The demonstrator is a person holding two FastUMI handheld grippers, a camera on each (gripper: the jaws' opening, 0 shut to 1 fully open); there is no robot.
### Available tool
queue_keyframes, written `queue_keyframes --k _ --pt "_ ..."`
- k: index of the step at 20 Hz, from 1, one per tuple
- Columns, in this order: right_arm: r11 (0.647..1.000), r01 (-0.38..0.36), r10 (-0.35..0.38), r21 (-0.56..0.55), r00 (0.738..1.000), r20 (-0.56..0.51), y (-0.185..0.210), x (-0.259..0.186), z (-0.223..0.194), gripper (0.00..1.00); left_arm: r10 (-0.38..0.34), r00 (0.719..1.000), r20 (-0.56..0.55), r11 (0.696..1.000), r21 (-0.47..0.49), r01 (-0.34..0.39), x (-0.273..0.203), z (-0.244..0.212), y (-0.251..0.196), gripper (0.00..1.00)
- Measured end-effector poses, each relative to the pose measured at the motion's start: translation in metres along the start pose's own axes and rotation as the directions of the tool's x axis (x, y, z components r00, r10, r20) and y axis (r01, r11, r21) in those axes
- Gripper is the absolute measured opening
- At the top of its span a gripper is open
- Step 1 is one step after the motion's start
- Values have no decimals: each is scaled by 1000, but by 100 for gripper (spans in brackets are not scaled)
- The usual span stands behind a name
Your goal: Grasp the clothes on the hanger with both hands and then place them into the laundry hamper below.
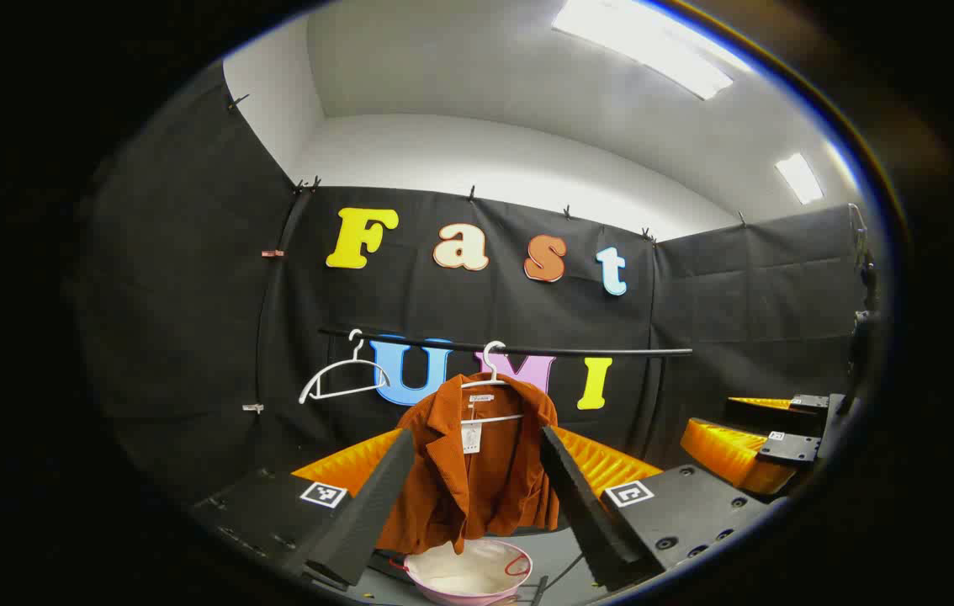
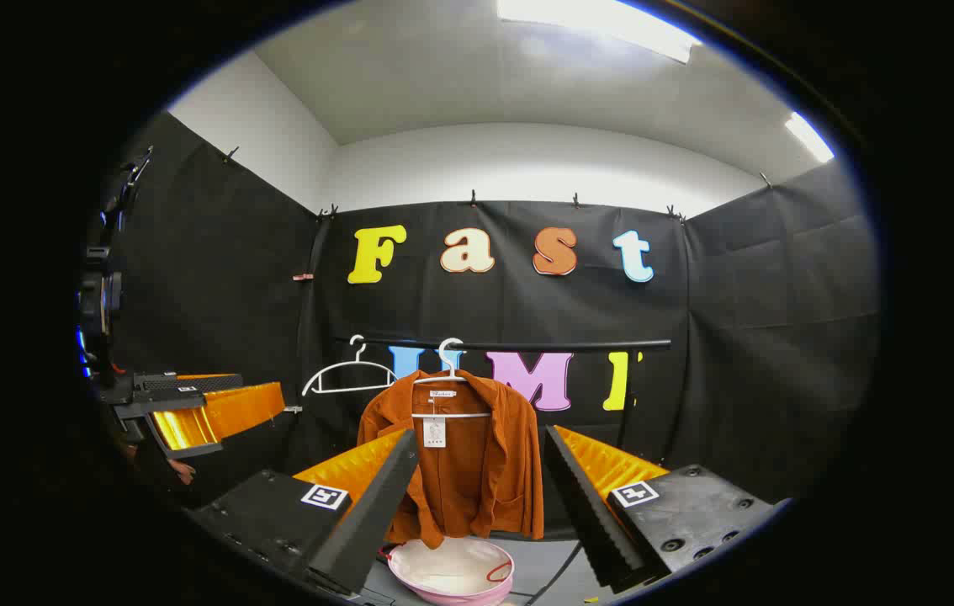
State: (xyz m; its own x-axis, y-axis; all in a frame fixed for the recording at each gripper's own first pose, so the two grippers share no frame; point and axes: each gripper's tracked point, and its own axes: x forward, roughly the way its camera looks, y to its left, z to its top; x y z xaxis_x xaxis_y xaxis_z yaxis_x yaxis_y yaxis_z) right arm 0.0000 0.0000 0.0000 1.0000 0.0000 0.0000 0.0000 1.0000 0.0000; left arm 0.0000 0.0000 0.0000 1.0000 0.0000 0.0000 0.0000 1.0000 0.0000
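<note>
Both my claws are spread wide with nothing in them, left gripper (image 1: pixel 477 505) and right gripper (image 2: pixel 477 505). Just past the fingertips, down low, sits the pink laundry hamper (image 1: pixel 469 572). Right above it the rust-orange jacket (image 1: pixel 477 467) hangs on a white hanger (image 1: pixel 490 379) from the black rail (image 1: pixel 595 351), with an empty hanger (image 1: pixel 342 379) near the rail's left end.

Jacket (image 1: pixel 477 471) matt ribbed cloth; hamper (image 1: pixel 469 576) glossy plastic.
</note>
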Motion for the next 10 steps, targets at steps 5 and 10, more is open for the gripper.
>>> queue_keyframes --k 5,10 --pt "1000 9 -9 -7 1000 -4 0 -7 2 98 5 1000 19 1000 28 -6 -7 3 1 95" --pt "1000 22 -22 -10 1000 -1 0 -17 4 98 -10 1000 28 1000 16 10 -15 6 -2 95"
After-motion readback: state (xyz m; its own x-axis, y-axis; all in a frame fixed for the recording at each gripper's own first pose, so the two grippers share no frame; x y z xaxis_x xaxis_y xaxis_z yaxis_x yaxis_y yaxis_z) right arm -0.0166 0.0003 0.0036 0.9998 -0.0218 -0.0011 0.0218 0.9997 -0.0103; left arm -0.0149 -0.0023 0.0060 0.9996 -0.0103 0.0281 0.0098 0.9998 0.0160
